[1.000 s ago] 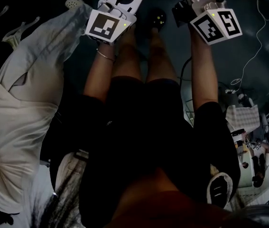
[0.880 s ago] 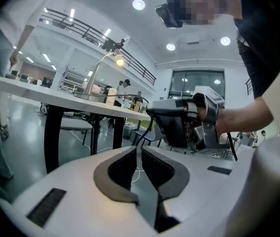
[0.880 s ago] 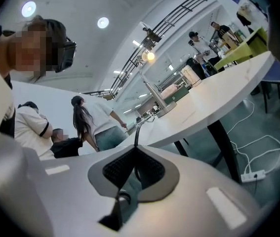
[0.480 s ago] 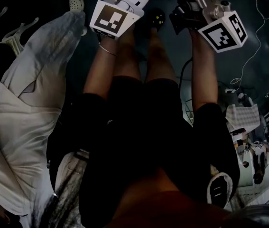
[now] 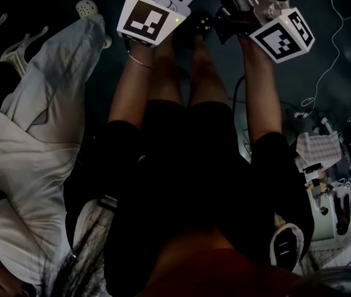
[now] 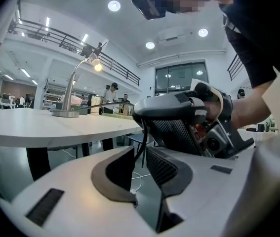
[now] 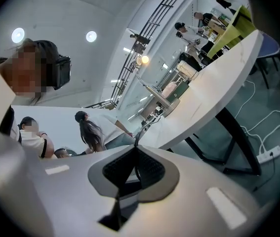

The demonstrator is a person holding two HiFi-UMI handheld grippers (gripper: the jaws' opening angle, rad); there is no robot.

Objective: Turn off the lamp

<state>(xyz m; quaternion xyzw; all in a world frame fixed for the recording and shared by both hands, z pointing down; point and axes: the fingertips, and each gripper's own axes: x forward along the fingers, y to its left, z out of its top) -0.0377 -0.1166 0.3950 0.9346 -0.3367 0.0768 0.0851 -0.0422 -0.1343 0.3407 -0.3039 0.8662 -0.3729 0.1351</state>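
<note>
Clenching the lamp's cable [image 7: 140, 135], the right tool [image 7: 135, 152] has rolled slightly; the left tool [image 6: 140, 157], released with that cable between its jaws, has lifted. The lamp [image 6: 73, 90] glows.

The lamp [image 6: 70, 90] is a slim silvery desk lamp with a flat round base, an upright stem and a thin neck that bends over to the right into a small head. It stands upright at the far left on a white round table [image 6: 41, 128], and its bulb glows warm yellow, so it is on. A thin dark cord [image 6: 102, 103] arcs from beside its base toward the near right.
</note>
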